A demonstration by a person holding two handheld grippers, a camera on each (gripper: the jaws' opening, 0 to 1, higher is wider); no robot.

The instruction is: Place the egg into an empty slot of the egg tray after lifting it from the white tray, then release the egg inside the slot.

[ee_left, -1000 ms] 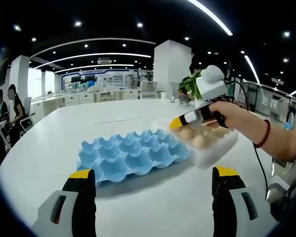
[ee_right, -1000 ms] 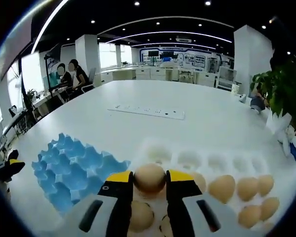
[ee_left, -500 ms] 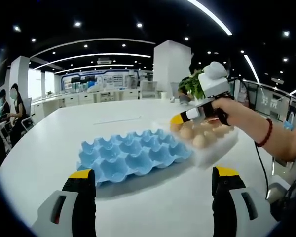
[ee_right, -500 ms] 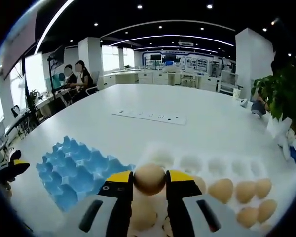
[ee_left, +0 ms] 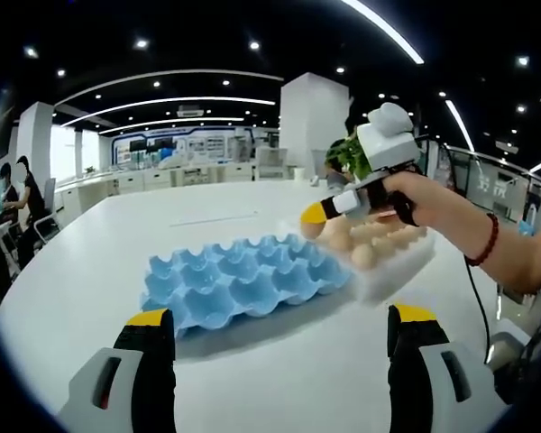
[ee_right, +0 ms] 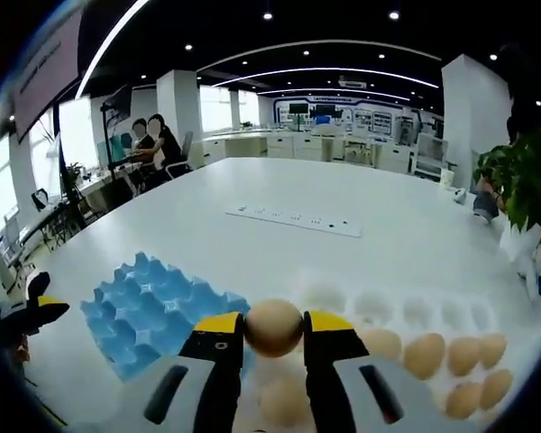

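My right gripper [ee_right: 273, 327] is shut on a brown egg [ee_right: 273, 327], held in the air above the near edge of the white tray [ee_right: 392, 311]. Several more eggs [ee_right: 424, 354] lie in that tray. The blue egg tray [ee_right: 149, 307] with empty slots lies to the left of it. In the left gripper view the right gripper [ee_left: 314, 215] hovers with the egg [ee_left: 312, 226] over the seam between the blue egg tray [ee_left: 239, 281] and the white tray [ee_left: 397, 262]. My left gripper [ee_left: 279, 329] stands open, low over the table in front of the blue tray, nothing between its fingers.
A white power strip [ee_right: 295, 219] lies further out on the big white table [ee_right: 361, 203]. A green plant [ee_right: 523, 180] stands at the right. People sit at desks far left [ee_right: 153, 144]. A hand with a red bracelet [ee_left: 484, 245] holds the right gripper.
The right gripper has lifted the egg off the white tray and carried it leftward, toward the blue tray. The left gripper has stayed where it was.
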